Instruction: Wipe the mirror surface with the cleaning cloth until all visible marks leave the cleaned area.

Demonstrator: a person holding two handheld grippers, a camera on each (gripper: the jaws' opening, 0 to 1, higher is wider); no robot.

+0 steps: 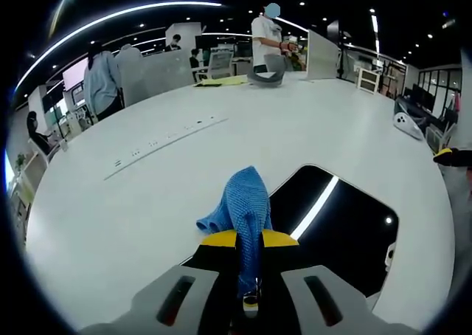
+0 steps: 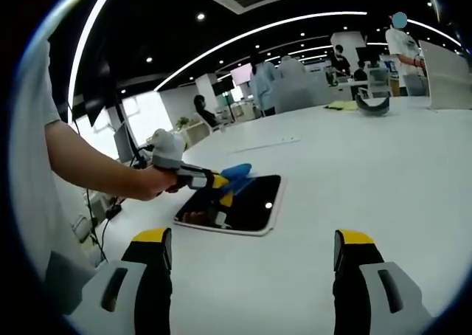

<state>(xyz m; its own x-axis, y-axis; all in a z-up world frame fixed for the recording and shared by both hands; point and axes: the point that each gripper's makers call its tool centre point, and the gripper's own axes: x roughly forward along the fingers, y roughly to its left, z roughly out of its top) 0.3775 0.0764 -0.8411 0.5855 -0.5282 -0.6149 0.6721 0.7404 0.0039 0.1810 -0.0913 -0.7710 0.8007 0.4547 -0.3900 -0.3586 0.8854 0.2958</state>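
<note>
The mirror (image 1: 335,228) is lying flat on the white bench (image 1: 221,150), its near corner cut off behind the left gripper (image 1: 251,298), which is pinching the blue cleaning cloth (image 1: 243,206) over its left edge, while the right gripper (image 2: 251,257) is hovering wide apart nearby, any marks too faint to tell.

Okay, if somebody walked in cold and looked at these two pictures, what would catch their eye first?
Probably the bright blue cloth, pinched in the left gripper at the edge of the dark mirror lying flat on the big white table. In the right gripper view, the right gripper hangs open and empty above bare table, short of the mirror.
</note>
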